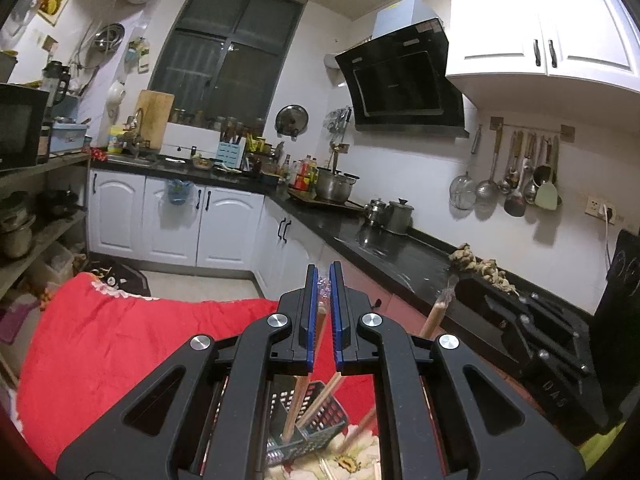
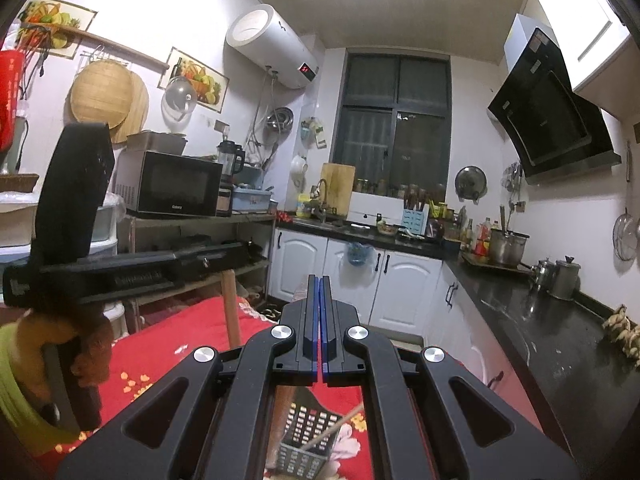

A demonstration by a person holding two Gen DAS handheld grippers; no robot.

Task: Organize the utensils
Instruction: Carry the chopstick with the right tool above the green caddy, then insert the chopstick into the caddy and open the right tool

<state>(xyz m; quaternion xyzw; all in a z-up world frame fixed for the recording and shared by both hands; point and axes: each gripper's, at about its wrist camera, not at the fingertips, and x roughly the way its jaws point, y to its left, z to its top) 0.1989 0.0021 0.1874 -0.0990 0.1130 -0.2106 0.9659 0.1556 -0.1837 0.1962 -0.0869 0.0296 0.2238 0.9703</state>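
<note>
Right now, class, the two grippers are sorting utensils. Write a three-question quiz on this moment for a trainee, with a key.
1. True or false: the left gripper is shut on the chopsticks.
2. What covers the table under the utensil basket? A) red cloth B) bare wood C) newspaper
3. Fill in: the right gripper holds ____.

Key: 1 true. 2 A, the red cloth. 3 nothing; its jaws are shut with nothing visible between them.

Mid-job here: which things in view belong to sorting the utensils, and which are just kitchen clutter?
Job in hand:
left gripper, shut on held chopsticks; right gripper, shut; mesh basket with loose chopsticks standing in it.

Lying about:
steel pots and ginger on the counter; hung ladles; microwave.
</note>
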